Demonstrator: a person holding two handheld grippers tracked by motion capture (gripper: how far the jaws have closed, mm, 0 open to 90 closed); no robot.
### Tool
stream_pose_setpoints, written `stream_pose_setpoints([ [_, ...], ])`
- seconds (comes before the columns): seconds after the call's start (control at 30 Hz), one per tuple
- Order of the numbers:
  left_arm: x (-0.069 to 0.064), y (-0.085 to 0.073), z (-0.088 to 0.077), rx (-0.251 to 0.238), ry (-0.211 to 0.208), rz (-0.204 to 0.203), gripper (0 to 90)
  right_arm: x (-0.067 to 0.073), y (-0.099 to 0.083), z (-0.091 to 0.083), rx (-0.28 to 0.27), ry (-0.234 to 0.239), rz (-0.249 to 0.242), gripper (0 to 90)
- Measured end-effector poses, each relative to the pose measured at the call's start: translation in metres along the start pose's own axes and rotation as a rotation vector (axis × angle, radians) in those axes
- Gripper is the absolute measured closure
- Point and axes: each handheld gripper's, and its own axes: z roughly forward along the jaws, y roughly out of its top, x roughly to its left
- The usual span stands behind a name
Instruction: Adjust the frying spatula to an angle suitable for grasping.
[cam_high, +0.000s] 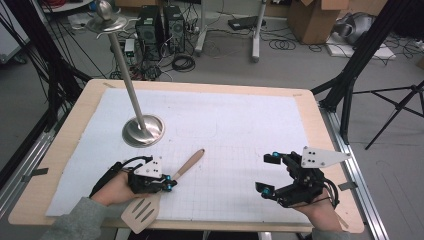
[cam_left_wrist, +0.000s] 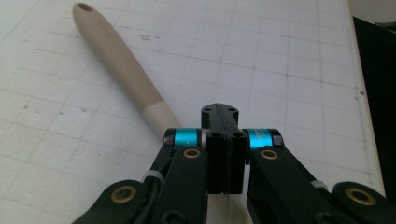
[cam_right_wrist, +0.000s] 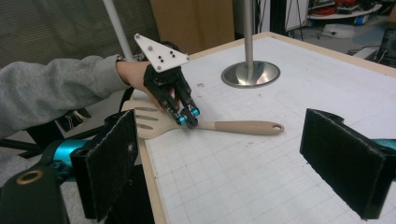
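A beige slotted spatula (cam_high: 192, 161) lies slantwise on the white gridded mat (cam_high: 230, 120), its handle end pointing toward the middle. Its slotted blade (cam_high: 141, 212) sticks out past the table's front edge. My left gripper (cam_high: 170, 184) is shut on the spatula's neck, where the handle meets the blade. In the left gripper view the closed jaws (cam_left_wrist: 224, 135) sit over the handle (cam_left_wrist: 116, 65), which runs away to the upper left. My right gripper (cam_high: 269, 174) stands open above the mat's right side with nothing between its pads (cam_right_wrist: 112, 163). From there the left gripper (cam_right_wrist: 188, 117) and the spatula (cam_right_wrist: 247, 127) are seen across the mat.
A steel stand with a round base (cam_high: 143, 130) and a tall pole stands on the mat behind the left gripper, also seen as the stand base (cam_right_wrist: 251, 73). Wooden table rim (cam_high: 75, 125) surrounds the mat. Tripod legs, cables and boxes stand on the floor beyond.
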Motion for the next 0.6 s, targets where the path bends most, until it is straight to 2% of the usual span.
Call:
stream_pose_setpoints([
  [0.07,-0.002,-0.002,0.004,0.041,-0.016,0.028,89.6,0.000,0.000,0.002,0.003,0.002,0.002,10.8],
  [0.13,-0.004,-0.002,0.004,0.039,-0.013,0.036,89.6,-0.001,0.000,0.002,0.003,0.002,0.000,10.9],
  [0.17,-0.004,-0.002,0.003,0.044,-0.032,0.038,89.6,-0.001,0.000,0.002,0.002,0.003,-0.004,10.8],
  [0.2,-0.003,-0.004,0.002,0.040,-0.043,0.021,89.6,-0.001,0.000,0.002,0.005,0.005,0.002,10.9],
  [0.23,-0.003,-0.004,0.002,0.040,-0.043,0.021,89.6,-0.001,0.000,0.002,0.005,0.005,0.002,10.9],
  [0.4,0.000,-0.005,0.001,0.043,-0.048,-0.033,89.7,-0.002,0.000,0.003,0.002,0.005,0.003,10.9],
  [0.53,0.002,-0.009,-0.003,0.036,-0.042,-0.055,89.7,-0.003,0.000,0.003,0.005,0.006,0.005,10.9],
  [0.6,0.002,-0.011,-0.004,0.023,-0.040,-0.051,89.7,-0.003,0.000,0.004,0.005,0.007,0.005,10.9],
])
